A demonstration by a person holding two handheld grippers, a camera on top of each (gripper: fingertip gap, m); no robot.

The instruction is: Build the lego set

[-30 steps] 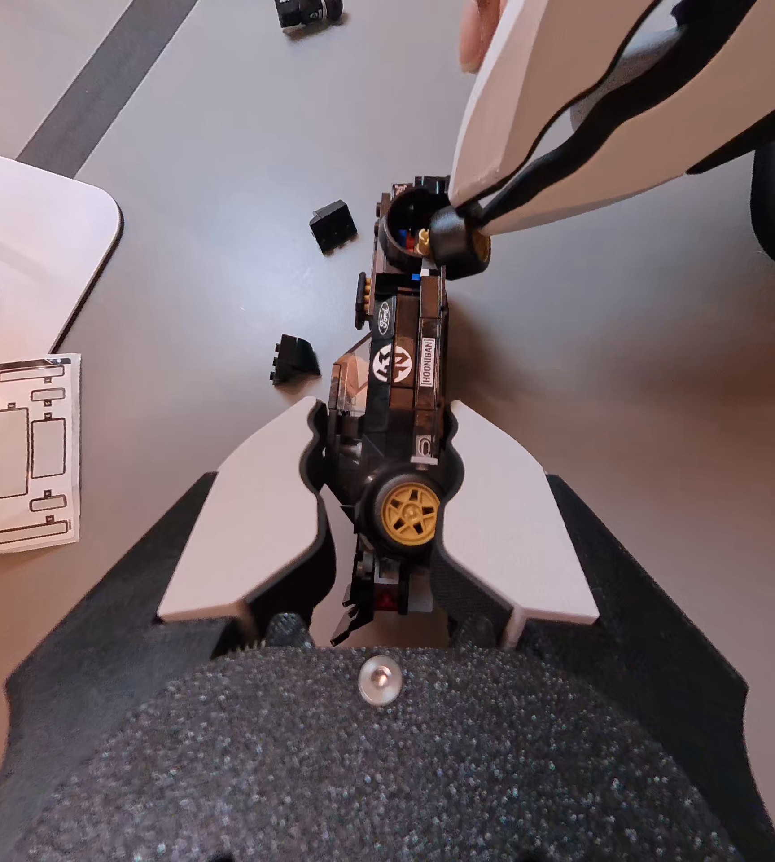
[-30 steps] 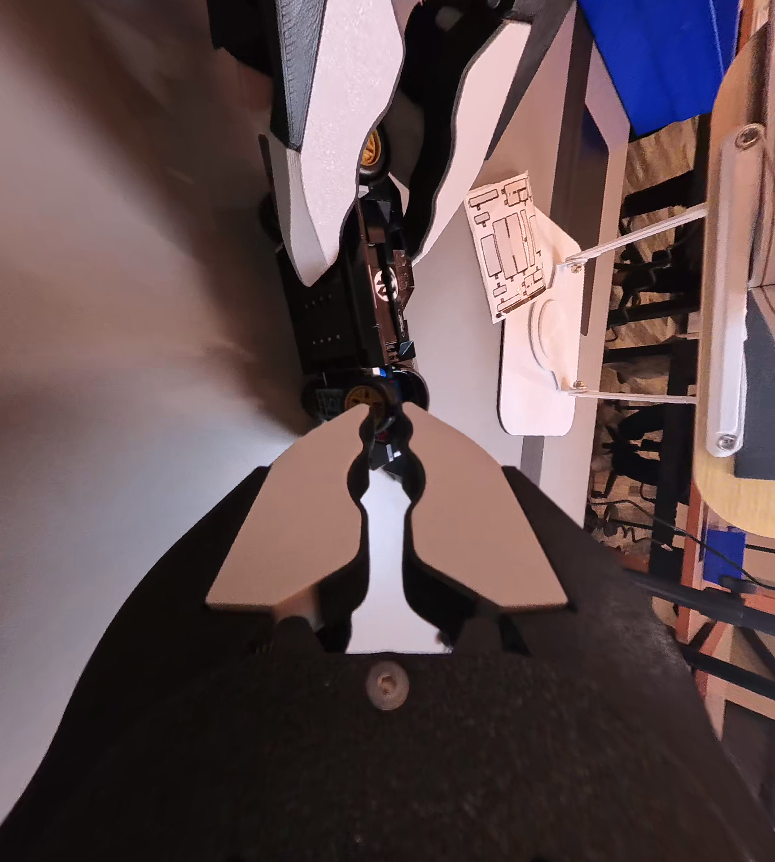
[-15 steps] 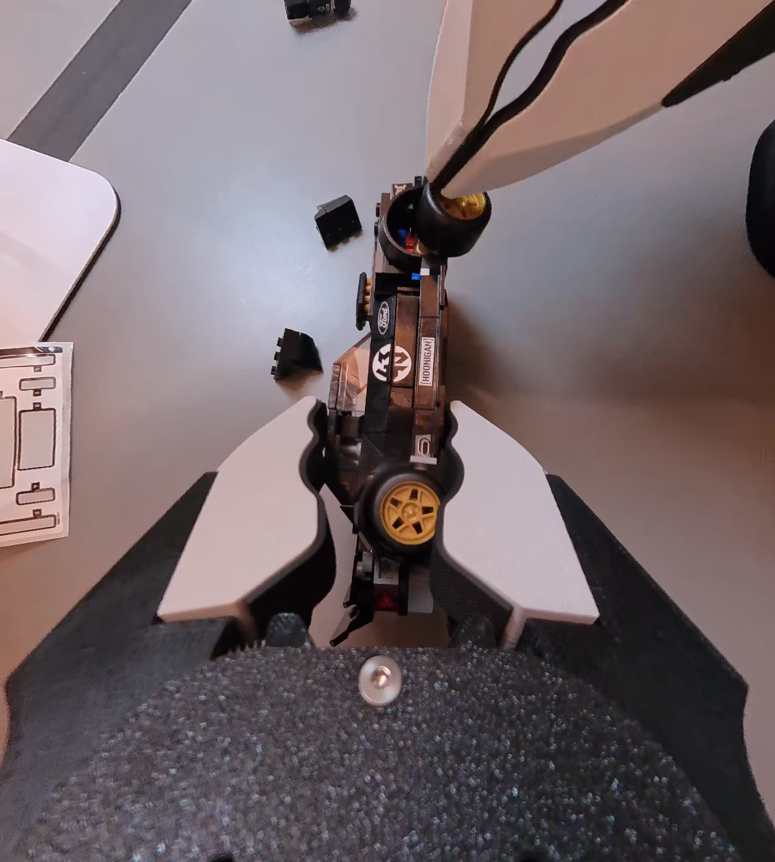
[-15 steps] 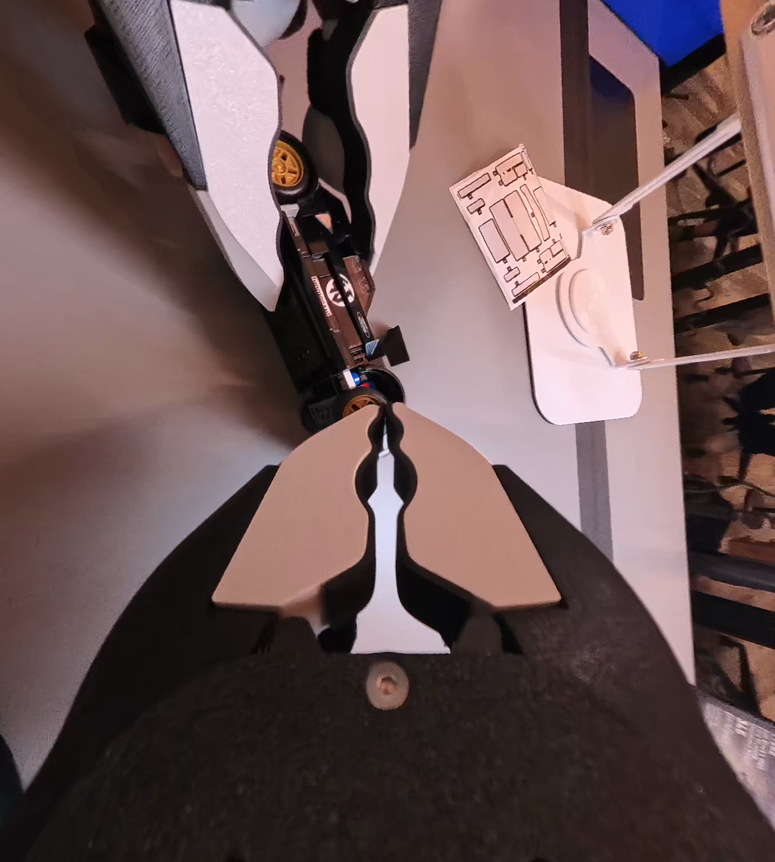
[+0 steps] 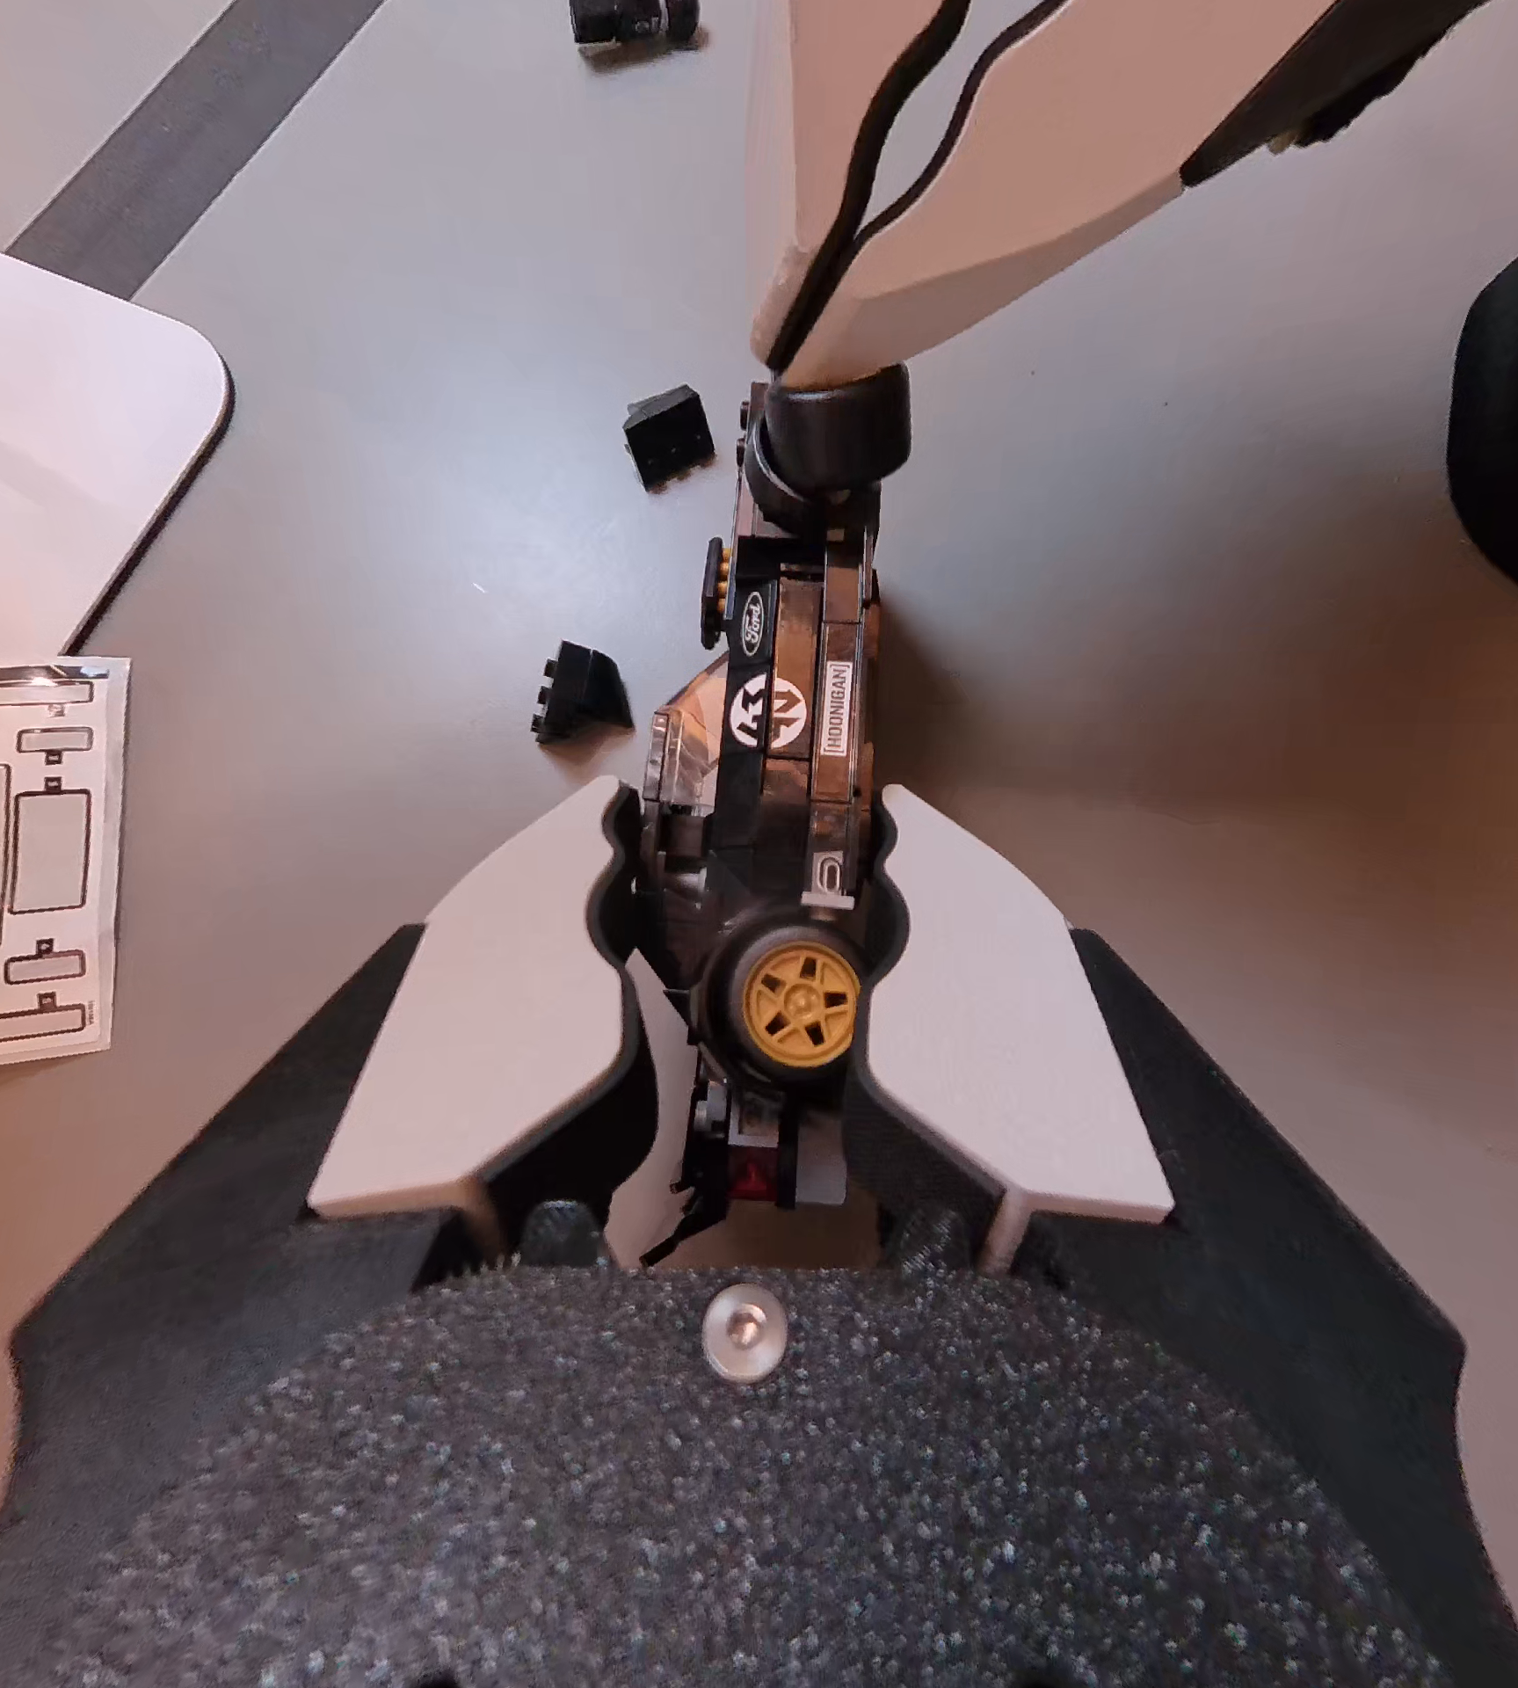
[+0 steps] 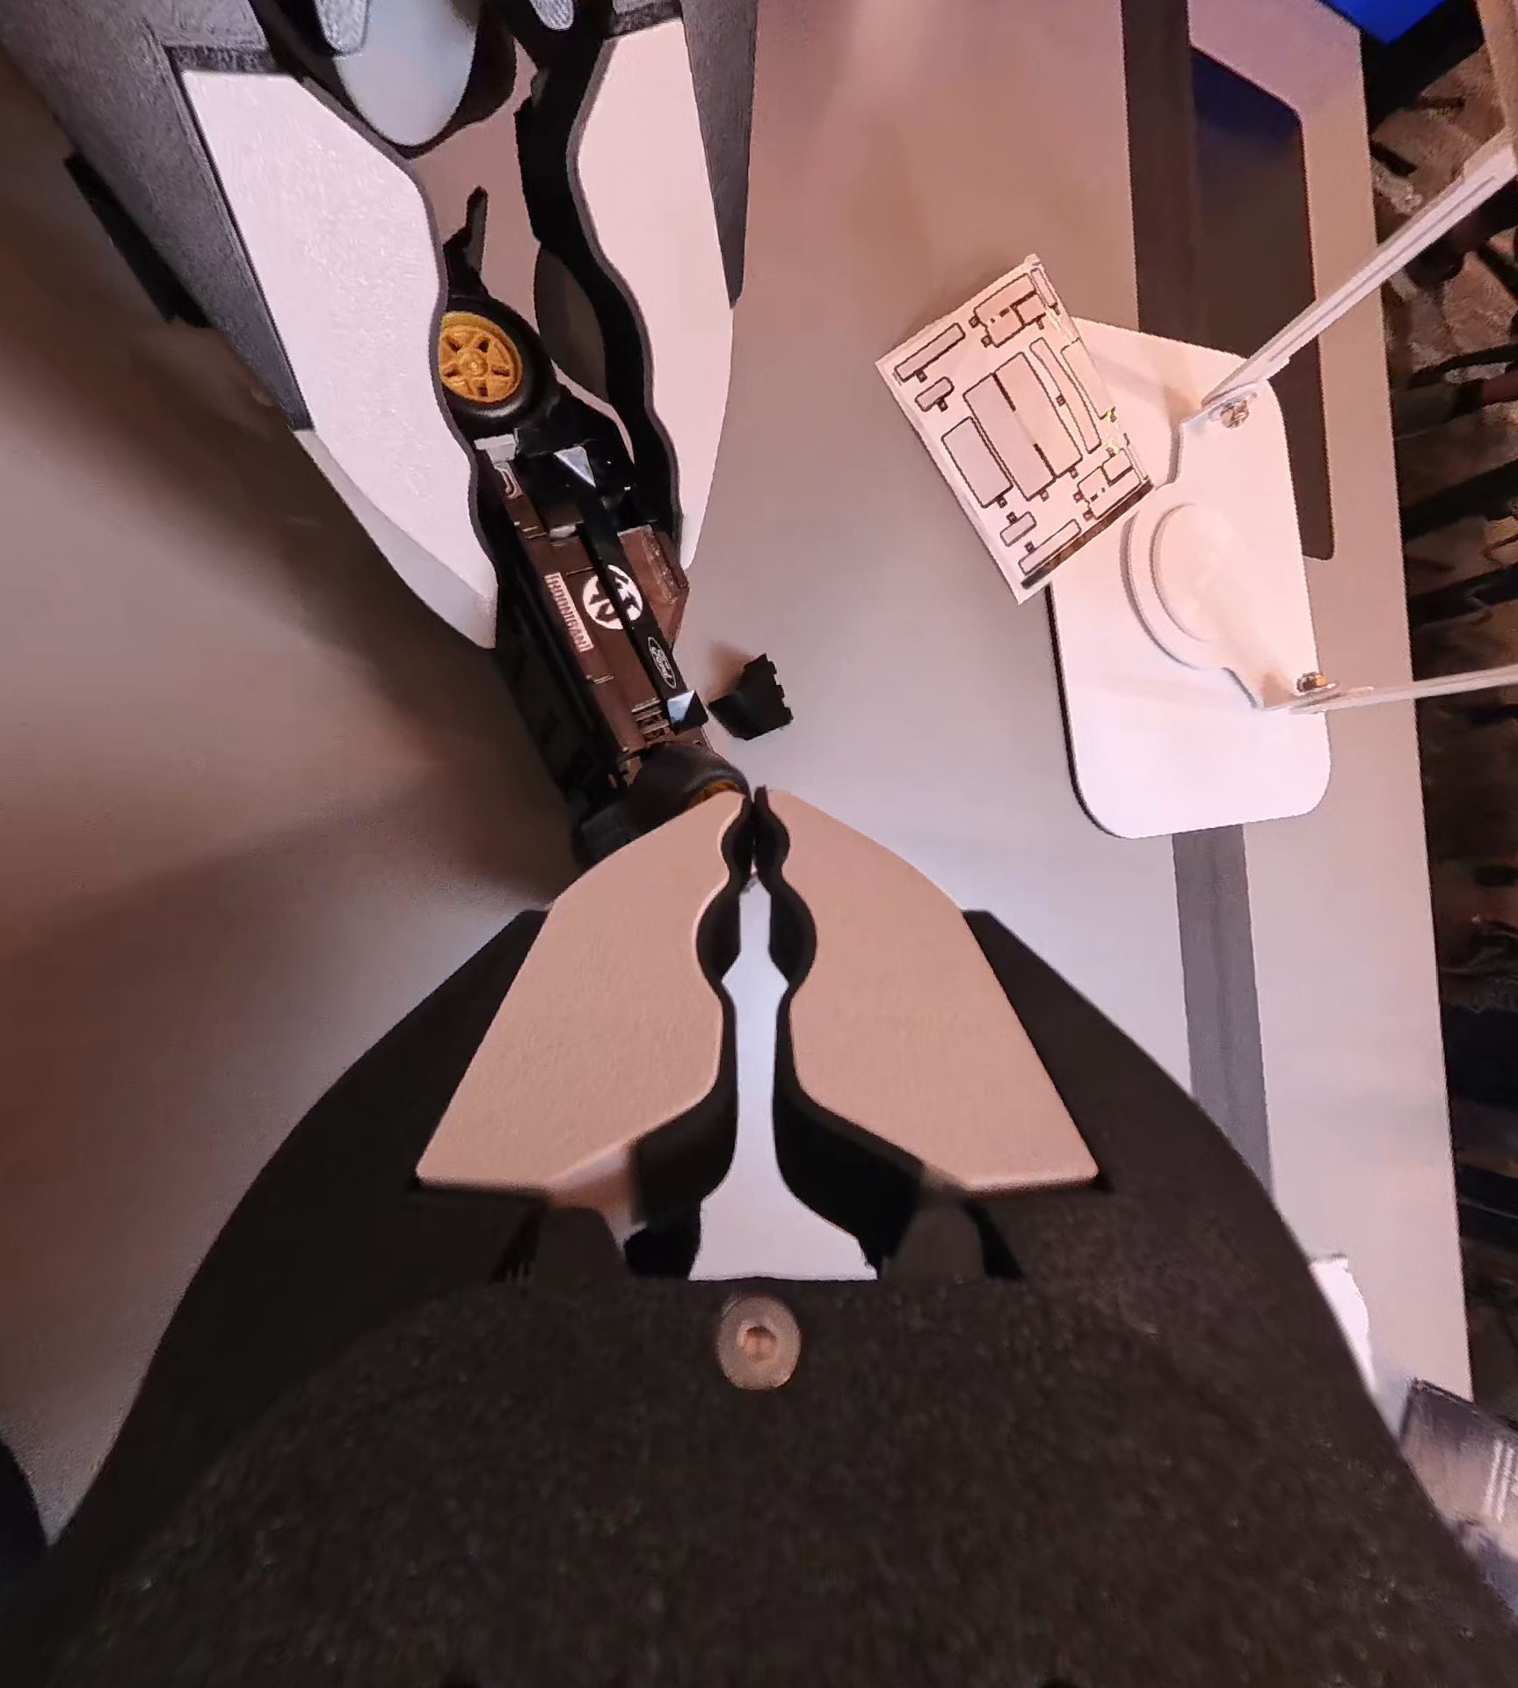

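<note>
The left claw is clamped on the rear half of the black lego car, which is held on its side just above the grey counter with one gold-hubbed wheel facing up. The right claw is pinched nearly closed, its tips pressed against a black tyre at the car's far end. Two loose black bricks lie just beside the car, and a sticker sheet lies well apart.
</note>
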